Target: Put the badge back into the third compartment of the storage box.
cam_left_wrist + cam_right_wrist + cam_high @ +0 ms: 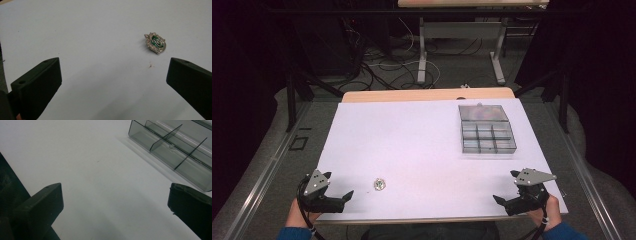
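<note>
A small silver and green crest-shaped badge [379, 184] lies flat on the white table [412, 150] near its front edge. My left gripper [338, 189] rests at the front left corner, open and empty, with the badge [155, 43] a short way ahead of its jaws and toward the right one. My right gripper [506, 187] sits at the front right corner, open, nothing between its jaws. A clear plastic compartment box [486, 129] with its lid laid back stands at the far right; its near compartments [172, 150] look empty.
Beyond the table's far edge are a second desk's legs [422, 50] and tangled cables [382, 65] on the floor. Dark frame posts stand at both sides. The person's hands hold the grippers at the table's front edge.
</note>
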Motion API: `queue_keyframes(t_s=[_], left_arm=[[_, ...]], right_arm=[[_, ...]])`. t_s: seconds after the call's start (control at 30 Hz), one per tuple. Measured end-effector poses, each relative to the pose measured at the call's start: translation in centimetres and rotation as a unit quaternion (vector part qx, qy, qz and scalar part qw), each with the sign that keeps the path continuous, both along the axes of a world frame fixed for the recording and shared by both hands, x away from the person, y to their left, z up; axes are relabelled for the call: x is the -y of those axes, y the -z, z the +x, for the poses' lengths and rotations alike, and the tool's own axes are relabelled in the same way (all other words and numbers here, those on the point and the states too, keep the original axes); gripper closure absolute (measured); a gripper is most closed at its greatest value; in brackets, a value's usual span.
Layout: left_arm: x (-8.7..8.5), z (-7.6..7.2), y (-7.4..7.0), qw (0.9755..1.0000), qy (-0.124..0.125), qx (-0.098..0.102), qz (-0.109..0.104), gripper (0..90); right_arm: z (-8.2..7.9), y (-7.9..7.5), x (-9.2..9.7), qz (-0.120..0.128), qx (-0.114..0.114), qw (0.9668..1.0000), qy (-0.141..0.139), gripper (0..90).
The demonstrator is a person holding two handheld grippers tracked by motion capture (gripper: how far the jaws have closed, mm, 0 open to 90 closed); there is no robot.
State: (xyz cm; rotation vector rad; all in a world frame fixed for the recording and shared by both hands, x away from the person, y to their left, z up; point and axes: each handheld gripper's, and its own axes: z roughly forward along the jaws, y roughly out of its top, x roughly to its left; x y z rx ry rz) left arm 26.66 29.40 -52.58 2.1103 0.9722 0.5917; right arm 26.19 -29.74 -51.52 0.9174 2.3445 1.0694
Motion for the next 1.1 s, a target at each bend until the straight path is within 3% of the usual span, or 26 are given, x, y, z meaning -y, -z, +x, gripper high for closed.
queue_keyframes(t_s=[0.5,0.53,0.67,1.1], left_arm=[[0.1,0.0,0.0,1.0000,0.004,0.001,0.002,0.2],[0.1,0.0,0.0,1.0000,0.004,0.001,0.001,0.2],[0.1,0.0,0.0,1.0000,0.005,0.000,0.002,0.2],[0.2,0.0,0.0,1.0000,0.006,0.001,0.007,0.2]], right_arm=[[0.2,-0.3,-0.8,0.002,-0.006,1.0000,-0.007,0.0],[0.3,-0.3,-0.9,0.003,0.003,1.0000,-0.008,0.0],[0.4,-0.4,-1.2,0.006,0.001,1.0000,-0.007,0.0],[1.2,-0.7,-3.5,0.009,-0.002,0.9997,-0.024,0.0]])
